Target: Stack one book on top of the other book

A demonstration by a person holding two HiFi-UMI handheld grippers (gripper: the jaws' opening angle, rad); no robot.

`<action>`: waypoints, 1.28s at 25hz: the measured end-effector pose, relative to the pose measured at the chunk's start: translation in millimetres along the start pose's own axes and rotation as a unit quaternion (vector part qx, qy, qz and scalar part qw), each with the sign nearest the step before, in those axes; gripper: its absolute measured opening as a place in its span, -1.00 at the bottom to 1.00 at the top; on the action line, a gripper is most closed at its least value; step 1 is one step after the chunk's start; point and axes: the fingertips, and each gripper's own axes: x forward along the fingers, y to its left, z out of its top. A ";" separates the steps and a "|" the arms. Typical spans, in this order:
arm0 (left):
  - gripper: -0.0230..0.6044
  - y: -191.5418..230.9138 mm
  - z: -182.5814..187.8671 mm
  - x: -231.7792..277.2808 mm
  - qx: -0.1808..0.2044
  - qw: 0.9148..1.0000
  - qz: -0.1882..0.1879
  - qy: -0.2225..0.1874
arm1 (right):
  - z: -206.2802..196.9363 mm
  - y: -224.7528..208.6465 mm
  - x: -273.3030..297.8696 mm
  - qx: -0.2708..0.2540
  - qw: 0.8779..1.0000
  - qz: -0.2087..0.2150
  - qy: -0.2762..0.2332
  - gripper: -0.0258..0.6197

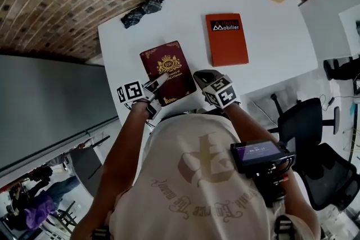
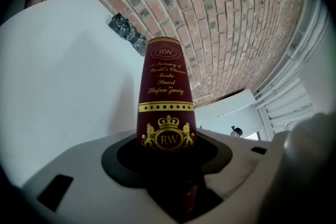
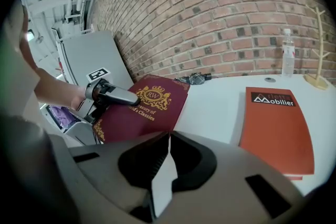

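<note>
left gripper point(image 1: 156, 86) clamps the maroon book point(image 1: 169, 67), its length pointing along the jaws; right gripper point(image 1: 205, 77) closed.

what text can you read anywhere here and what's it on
"RW": maroon book, spine top and bottom, also the cover crest
"A Treasury of World's Classics": its spine
"Maria Stuart": spine
"Stefan Zweig": spine
"Mobiller": orange book cover; the smaller print over it is unreadable
Too blurred or small to read: shirt lettering, small screen at the person's chest
</note>
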 end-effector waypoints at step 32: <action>-0.18 -18.5 -57.6 -12.1 -0.021 0.999 -0.045 -0.003 | -46.2 -13.1 -94.5 0.101 0.983 -0.130 -0.080 -0.84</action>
